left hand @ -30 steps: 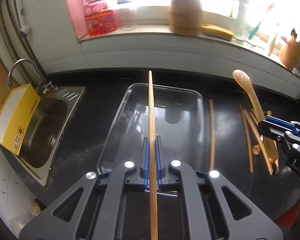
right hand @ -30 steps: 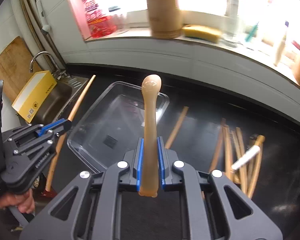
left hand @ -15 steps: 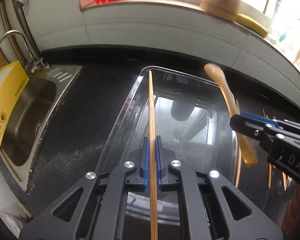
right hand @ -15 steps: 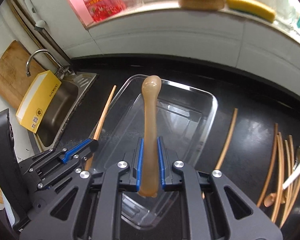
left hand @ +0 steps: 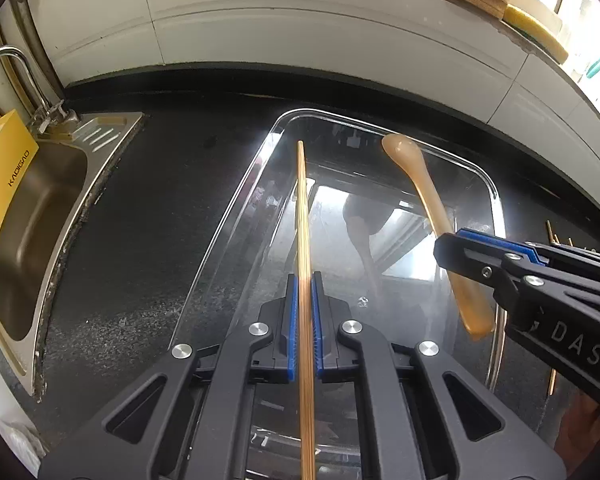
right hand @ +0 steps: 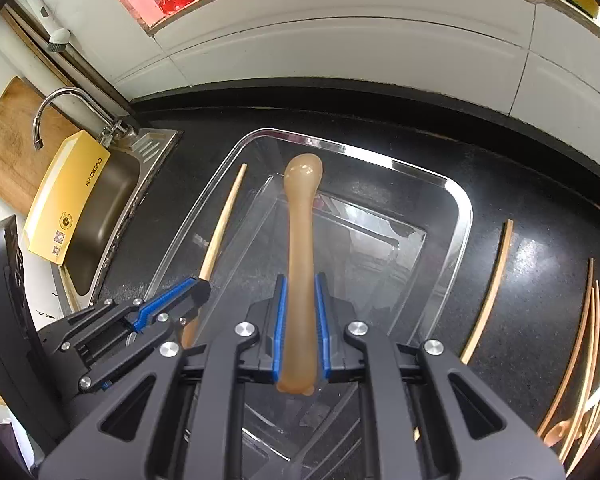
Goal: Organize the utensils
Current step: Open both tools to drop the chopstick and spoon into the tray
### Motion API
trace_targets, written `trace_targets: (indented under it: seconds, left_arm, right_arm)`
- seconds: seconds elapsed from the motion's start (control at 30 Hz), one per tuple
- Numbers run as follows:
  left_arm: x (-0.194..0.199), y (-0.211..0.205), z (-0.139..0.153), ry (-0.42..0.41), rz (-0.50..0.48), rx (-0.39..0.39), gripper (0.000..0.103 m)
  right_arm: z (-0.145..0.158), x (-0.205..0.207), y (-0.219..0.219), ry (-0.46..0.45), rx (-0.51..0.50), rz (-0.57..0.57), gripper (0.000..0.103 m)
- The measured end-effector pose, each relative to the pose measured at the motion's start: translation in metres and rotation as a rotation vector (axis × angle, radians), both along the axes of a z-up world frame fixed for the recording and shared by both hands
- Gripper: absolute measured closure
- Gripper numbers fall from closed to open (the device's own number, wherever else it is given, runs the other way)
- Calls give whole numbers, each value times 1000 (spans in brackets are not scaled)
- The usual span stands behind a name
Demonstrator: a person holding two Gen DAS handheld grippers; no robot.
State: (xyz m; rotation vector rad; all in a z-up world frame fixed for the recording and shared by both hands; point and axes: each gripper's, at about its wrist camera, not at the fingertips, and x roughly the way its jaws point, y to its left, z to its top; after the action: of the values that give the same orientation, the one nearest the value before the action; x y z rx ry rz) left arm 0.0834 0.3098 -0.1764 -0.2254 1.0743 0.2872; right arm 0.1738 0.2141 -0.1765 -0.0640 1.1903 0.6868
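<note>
A clear plastic tray (left hand: pixel 236 200) (right hand: pixel 460 216) lies on the black counter, with nothing lying in it. My left gripper (left hand: pixel 305 280) is shut on a long wooden chopstick (left hand: pixel 302 216) that reaches out over the tray's left half. My right gripper (right hand: pixel 301 280) is shut on the handle of a tan spoon (right hand: pixel 300 224), bowl end forward, held over the tray's middle. From the left wrist view the right gripper (left hand: pixel 456 242) and the spoon (left hand: pixel 420 184) hang over the tray's right side. From the right wrist view the left gripper (right hand: pixel 198 290) and its chopstick (right hand: pixel 224 220) sit near the tray's left rim.
A steel sink (left hand: pixel 40 216) with a faucet (right hand: pixel 60 100) and a yellow box (right hand: pixel 66 200) lies to the left. More chopsticks and a spoon (right hand: pixel 580 360) lie on the counter right of the tray, one chopstick (right hand: pixel 490 288) closest. A white tiled wall rises behind.
Both grippers have come down and forward over the tray, each keeping its utensil. The tray now fills much more of both views and the window sill has slid out of view upward.
</note>
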Motion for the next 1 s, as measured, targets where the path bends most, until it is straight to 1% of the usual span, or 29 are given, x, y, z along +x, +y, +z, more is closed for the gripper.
trace_targets:
  seconds: [0.07,0.1,0.13,0.17,0.2,0.23,0.27,0.3,0.33,0.37,0.43,0.5,0.6,0.67,0.73,0.83,0.93,1.0]
  left_arm:
    - [2,2,-3,0,1,-4,97]
    - [3,4,-4,1,5,-7,97]
    - [4,6,-5,3,5,-17,96]
    - [4,6,-5,6,5,-21,91]
    - [3,7,-4,14,2,-25,70]
    - [-1,9,1,2,2,-32,29]
    - [-4,10,6,-20,17,-21,14]
    - [-10,11,14,-57,40,-1,7]
    - [-15,12,21,-85,50,2,7]
    - [-18,12,26,-92,40,-13,7]
    - [-21,12,33,-84,48,-8,6]
    - [-27,12,40,-101,51,-20,6]
    - [-40,11,52,-122,51,-12,6]
    - [-48,11,62,-135,58,-5,6]
    - [-56,8,69,-143,58,-2,6]
    - [-66,-7,81,-158,37,18,6]
    - [-76,-33,93,-179,-8,28,6]
    - [-80,-58,101,-187,-53,39,6]
  right_arm:
    - [-4,5,3,12,0,-7,89]
    - [-6,8,2,22,5,-3,87]
    - [-5,11,1,29,1,-5,55]
    - [2,14,-7,6,21,-39,30]
    - [11,17,-17,-25,57,-70,9]
    - [18,20,-24,-40,80,-80,9]
    - [23,24,-28,-40,74,-81,9]
    - [27,25,-32,-40,72,-85,9]
    - [31,26,-36,-39,78,-88,9]
    - [35,26,-40,-36,86,-84,9]
    - [42,23,-46,-38,92,-81,9]
    - [50,17,-54,-42,99,-80,9]
    - [70,0,-70,-73,107,-82,9]
    - [82,-11,-78,-109,77,-96,9]
    - [95,-24,-93,-140,85,-106,9]
    - [110,-45,-125,-198,61,-148,9]
    - [118,-65,-164,-239,26,-212,9]
    - [120,-77,-192,-250,14,-250,9]
